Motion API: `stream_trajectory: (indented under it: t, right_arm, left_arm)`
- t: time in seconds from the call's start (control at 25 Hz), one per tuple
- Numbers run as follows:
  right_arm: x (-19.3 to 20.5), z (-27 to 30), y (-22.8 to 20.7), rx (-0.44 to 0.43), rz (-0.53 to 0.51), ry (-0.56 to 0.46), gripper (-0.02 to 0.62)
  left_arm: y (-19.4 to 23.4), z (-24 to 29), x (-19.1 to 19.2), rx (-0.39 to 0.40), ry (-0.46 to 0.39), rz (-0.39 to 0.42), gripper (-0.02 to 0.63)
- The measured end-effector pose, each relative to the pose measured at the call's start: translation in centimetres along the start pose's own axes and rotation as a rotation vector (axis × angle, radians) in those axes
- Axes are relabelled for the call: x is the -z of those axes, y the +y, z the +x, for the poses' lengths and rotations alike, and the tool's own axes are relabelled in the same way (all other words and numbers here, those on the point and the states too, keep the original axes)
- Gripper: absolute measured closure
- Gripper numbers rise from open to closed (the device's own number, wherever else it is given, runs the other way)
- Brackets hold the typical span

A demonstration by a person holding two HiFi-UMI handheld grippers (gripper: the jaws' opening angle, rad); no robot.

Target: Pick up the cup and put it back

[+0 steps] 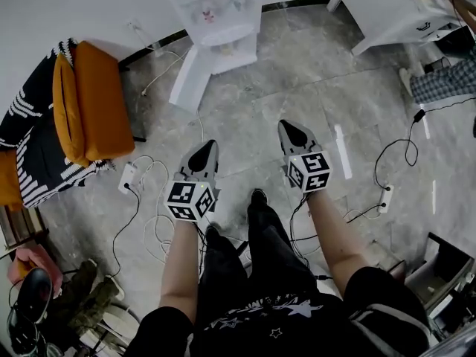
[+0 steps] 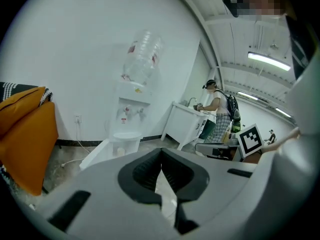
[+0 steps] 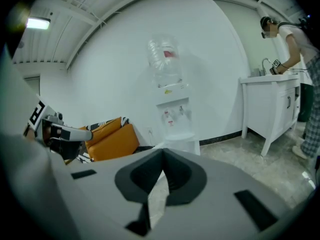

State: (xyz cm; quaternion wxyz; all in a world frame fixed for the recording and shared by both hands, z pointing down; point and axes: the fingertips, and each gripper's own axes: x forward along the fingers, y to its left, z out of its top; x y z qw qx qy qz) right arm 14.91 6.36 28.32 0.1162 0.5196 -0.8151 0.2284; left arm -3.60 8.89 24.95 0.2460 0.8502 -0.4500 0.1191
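- Grey stone floor [image 1: 297, 73] fills most of the head view. We stand on it with both arms held out ahead.
- White water dispenser [image 1: 216, 21] stands against the far wall. It is ahead of both grippers and well apart from them. Orange cushions [image 1: 93, 103] lie off to the left.
- Left gripper [image 1: 207, 147]: jaws together, nothing between them.
- Right gripper [image 1: 291, 129]: the same, closed and empty.
- Cup: we cannot pick it out in any view. Small items sit in the dispenser's recesses, too small to name. If the cup is among them, we judge it lies straight ahead, with neither hand clearly nearer.
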Motion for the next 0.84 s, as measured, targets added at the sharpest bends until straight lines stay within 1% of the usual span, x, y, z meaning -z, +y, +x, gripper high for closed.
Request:
stream_trajectory:
  t: [0.12, 0.28, 0.4, 0.56, 0.68, 0.84]
  right_arm:
    - [-1.1, -1.4, 2.2, 0.013, 0.002, -0.025, 0.589]
    - [-2.5, -4.2, 6.5, 0.02, -0.033, -0.05, 0.589]
    - [-3.7, -7.0, 10.2, 0.04, -0.067, -0.077, 0.589]
    - [-4.2, -11.3, 15.9, 0.049, -0.097, -0.102, 0.589]
    - [-5.1, -14.2, 20.1, 0.046, -0.124, -0.134, 0.589]
    - [-6.1, -18.1, 25.7, 0.027, -0.168, -0.181, 0.589]
  left_arm:
    - [0.0, -2.6, -0.6, 0.003, -0.018, -0.006, 0.597]
    - [0.2, -7.6, -0.9, 0.014, -0.036, -0.007, 0.596]
    - [0.1, -12.0, -0.5, 0.047, -0.031, -0.002, 0.596]
    - [-1.0, -18.3, 1.3, 0.085, -0.003, -0.015, 0.596]
    - [-2.3, -22.6, 1.0, 0.13, -0.02, -0.019, 0.596]
    - [-4.1, -28.6, 0.5, 0.161, -0.061, -0.001, 0.597]
